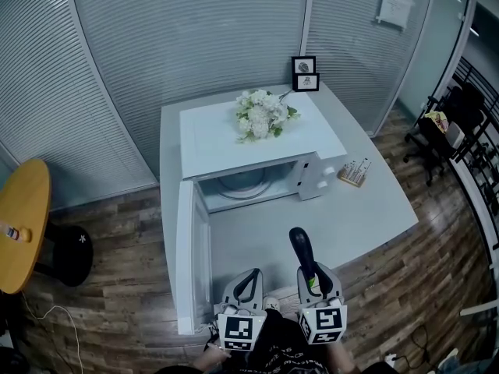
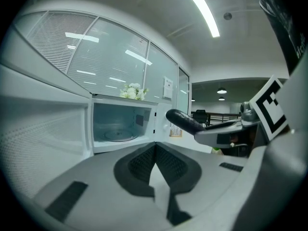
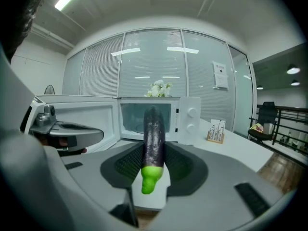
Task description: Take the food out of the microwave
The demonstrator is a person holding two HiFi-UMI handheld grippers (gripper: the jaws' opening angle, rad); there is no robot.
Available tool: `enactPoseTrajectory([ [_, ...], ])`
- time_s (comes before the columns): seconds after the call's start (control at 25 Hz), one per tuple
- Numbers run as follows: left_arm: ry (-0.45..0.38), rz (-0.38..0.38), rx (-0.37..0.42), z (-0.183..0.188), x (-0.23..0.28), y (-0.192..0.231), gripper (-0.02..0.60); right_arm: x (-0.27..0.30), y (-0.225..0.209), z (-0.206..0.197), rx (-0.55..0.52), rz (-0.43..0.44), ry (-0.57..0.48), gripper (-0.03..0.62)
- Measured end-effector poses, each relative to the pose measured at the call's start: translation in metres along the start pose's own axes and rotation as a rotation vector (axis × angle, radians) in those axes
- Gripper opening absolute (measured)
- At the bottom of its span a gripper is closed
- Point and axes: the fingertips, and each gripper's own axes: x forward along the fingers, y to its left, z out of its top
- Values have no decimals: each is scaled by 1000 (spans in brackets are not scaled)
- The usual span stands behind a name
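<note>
A white microwave stands on the grey table, its door swung wide to the left. Only the glass turntable shows in its cavity. My right gripper hovers over the table's near edge, shut on a dark purple eggplant. The eggplant juts forward from between the pads, green stem end toward the camera. My left gripper is beside it, shut with nothing held. In the left gripper view the left gripper points at the open cavity, and the eggplant shows at the right.
White flowers lie on top of the microwave. Two small picture frames stand behind it, and a card holder sits on the table to its right. A round yellow table is at far left, chairs at far right.
</note>
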Motion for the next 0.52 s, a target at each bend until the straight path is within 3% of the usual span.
enactPoseTrajectory([
  [0.52,7,0,5,0,9,0,8,8,-6,3,3,11,-6,133],
])
